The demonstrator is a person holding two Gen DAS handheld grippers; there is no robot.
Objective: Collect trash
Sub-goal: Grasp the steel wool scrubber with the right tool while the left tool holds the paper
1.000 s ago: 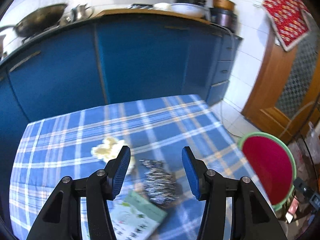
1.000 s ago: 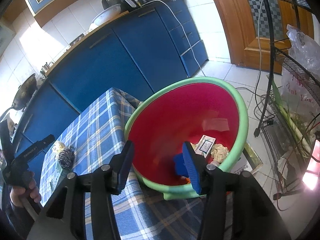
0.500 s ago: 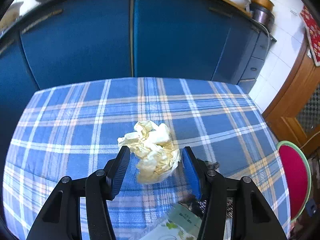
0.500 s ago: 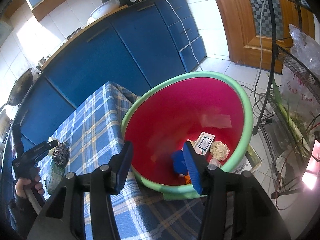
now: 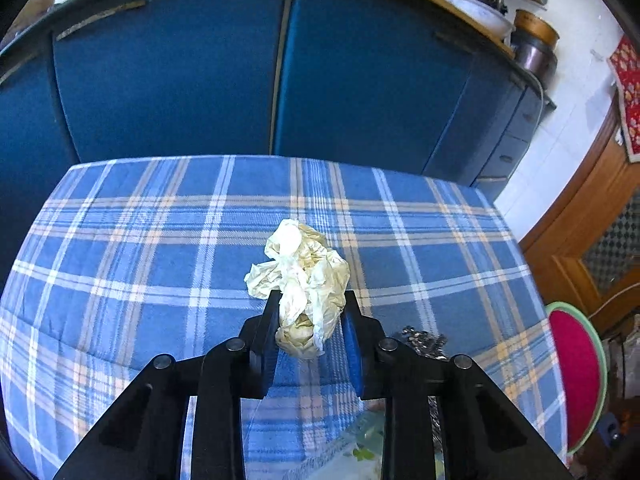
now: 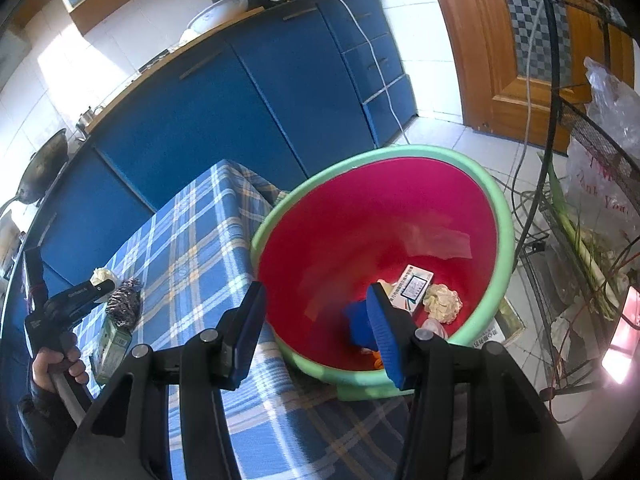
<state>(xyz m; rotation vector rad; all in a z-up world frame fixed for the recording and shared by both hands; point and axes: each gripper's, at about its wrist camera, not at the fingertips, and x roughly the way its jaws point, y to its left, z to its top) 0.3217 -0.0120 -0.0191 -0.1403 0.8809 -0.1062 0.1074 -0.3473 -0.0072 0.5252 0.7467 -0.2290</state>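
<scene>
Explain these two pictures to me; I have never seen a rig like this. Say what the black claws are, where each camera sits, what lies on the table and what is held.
No robot here: a person holds a two-finger gripper in each hand, with a camera on each looking along its fingers. The left camera shows the left gripper pinching a crumpled paper wad over the checked tablecloth. The right camera shows the right gripper open and empty near a red basin that already holds scraps. On the table lie a steel scourer and a green carton.
</scene>
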